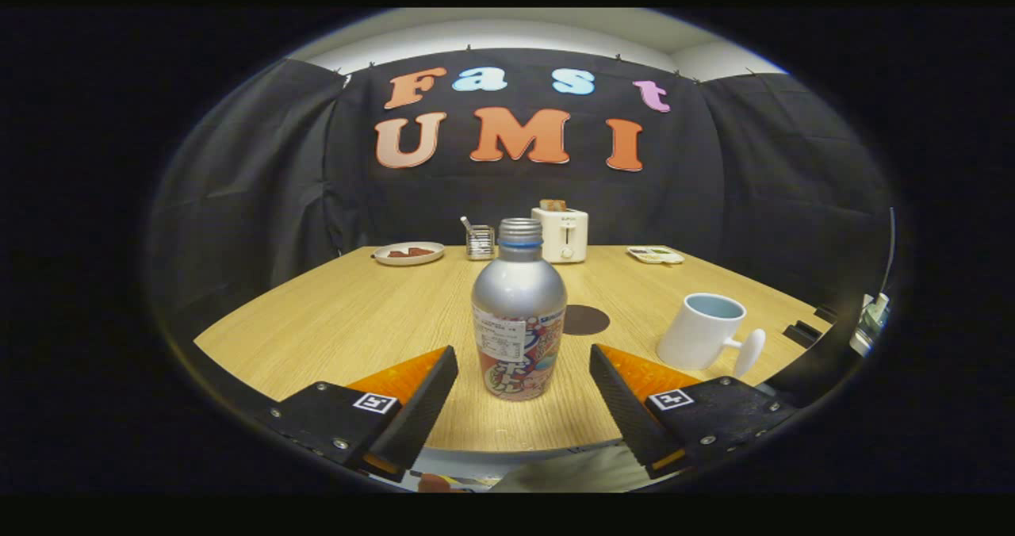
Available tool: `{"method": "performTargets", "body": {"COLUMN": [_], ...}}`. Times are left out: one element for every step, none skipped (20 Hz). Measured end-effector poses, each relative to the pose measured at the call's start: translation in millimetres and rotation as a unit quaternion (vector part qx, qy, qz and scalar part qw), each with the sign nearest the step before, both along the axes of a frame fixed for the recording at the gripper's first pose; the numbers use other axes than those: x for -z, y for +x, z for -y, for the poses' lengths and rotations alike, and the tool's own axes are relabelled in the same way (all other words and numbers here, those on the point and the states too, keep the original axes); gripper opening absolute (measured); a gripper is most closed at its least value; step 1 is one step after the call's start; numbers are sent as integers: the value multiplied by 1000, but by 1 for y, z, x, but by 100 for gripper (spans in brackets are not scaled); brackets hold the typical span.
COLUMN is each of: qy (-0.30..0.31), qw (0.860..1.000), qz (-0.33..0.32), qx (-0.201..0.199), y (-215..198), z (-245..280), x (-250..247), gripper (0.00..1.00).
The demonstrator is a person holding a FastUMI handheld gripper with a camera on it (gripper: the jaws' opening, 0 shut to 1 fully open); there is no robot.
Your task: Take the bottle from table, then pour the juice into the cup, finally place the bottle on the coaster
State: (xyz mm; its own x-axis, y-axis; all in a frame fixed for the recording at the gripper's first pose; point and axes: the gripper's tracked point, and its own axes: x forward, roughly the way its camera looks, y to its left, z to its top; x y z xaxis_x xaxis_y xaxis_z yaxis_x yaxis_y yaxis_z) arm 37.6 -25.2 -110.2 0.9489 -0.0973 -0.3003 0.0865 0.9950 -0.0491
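A silver metal bottle with a printed label and no cap stands upright on the wooden table, just ahead of my fingers and centred between them. My gripper is open, with a finger on either side of the bottle's base and neither touching it. A dark round coaster lies flat on the table just behind and to the right of the bottle. A white mug with its handle towards me stands to the right, beyond my right finger.
At the table's far edge stand a white toaster with toast in it, a small clear holder, a plate with food on the left and a small dish on the right. Black cloth walls enclose the table.
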Motion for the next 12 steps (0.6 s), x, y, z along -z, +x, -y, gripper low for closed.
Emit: {"method": "performTargets", "body": {"qy": [1, 2, 2, 1, -1, -1, 0, 2, 4, 4, 4, 4], "qw": [1000, 1000, 1000, 1000, 1000, 1000, 1000, 999, 999, 1000, 1000, 999], "qz": [-5, -10, -14, -20, -25, -29, -31, -33, -33, -31, -31, -31], "qx": [1, 1, 2, 4, 4, 2, 1, 1, -1, -1, -4, -7], "y": [3, 6, 10, 12, 15, 18, 21, 24, 28, 31, 34, 38], "z": [0, 0, 0, 2, 2, 2, 0, -1, -3, -4, -6, -8], "x": [4, 8, 13, 17, 22, 25, 27, 31, 33, 34, 36, 38], "gripper": [99, 99, 99, 99, 99, 99, 99, 99, 99, 99, 99, 99]}}
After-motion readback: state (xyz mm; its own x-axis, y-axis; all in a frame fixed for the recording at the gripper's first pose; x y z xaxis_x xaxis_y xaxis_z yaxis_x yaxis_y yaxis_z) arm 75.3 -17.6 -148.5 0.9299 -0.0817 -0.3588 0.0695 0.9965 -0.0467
